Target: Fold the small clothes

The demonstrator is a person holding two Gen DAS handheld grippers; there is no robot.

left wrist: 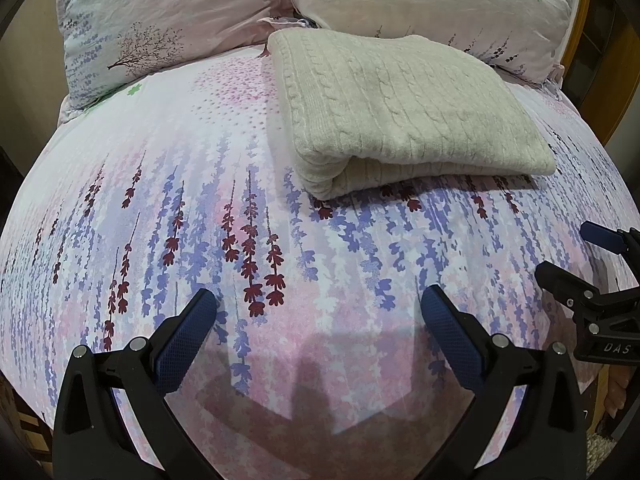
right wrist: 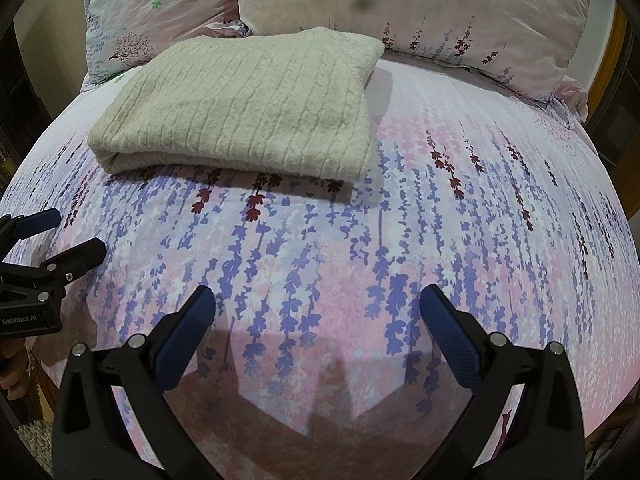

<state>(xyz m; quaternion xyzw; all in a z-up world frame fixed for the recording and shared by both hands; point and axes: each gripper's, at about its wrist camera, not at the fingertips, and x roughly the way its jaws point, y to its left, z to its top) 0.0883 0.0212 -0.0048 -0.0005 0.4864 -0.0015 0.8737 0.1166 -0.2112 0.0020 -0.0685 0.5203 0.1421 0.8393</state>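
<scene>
- Sweater (left wrist: 400, 116), cream cable-knit, lies folded on the bed (left wrist: 200, 184) near the head edge, touching the two pillows (left wrist: 160, 20).
- We hold the left gripper (left wrist: 320, 312) over the bed's foot edge, fingers spread wide, nothing between them.
- We hold the right gripper (right wrist: 318, 312) beside it, likewise spread and empty, well apart from the sweater.

- One folded cream cable-knit sweater (left wrist: 404, 116) on the bed.
- Two floral pillows, left pillow (left wrist: 160, 28) and right pillow (left wrist: 432, 0).
- Two tongs: left tongs (left wrist: 320, 300), right tongs (right wrist: 318, 300).
- One floral bedspread (left wrist: 240, 184).
</scene>
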